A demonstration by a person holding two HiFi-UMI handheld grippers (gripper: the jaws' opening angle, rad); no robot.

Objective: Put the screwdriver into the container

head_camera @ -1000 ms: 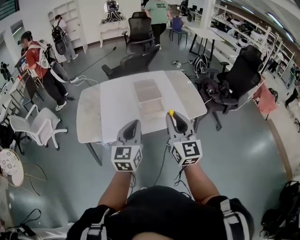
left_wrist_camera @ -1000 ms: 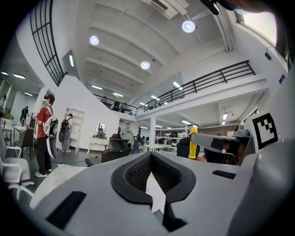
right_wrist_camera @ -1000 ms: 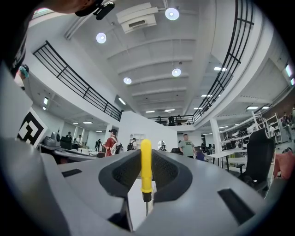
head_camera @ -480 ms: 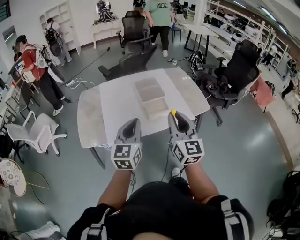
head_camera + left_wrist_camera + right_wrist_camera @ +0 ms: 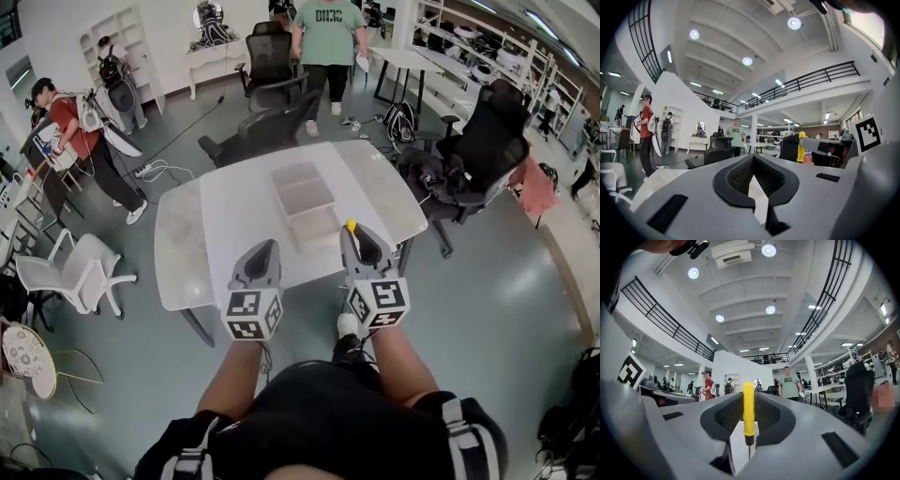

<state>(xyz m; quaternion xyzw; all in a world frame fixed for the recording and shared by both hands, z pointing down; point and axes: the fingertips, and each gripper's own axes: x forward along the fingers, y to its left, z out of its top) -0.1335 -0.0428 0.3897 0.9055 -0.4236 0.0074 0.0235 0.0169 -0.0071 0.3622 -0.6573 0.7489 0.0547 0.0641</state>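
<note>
While both are held over the near edge of the white surface (image 5: 225,202), the right tongs (image 5: 356,234) are seen pinching the yellow screwdriver (image 5: 748,414) by its shaft, with the handle jutting past the tips. The left tongs (image 5: 266,247) are pressed together on nothing. The clear container (image 5: 302,190) is set on the surface beyond, apart from the screwdriver.

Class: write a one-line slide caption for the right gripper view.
Right gripper holds the yellow-handled screwdriver by its shaft.
</note>
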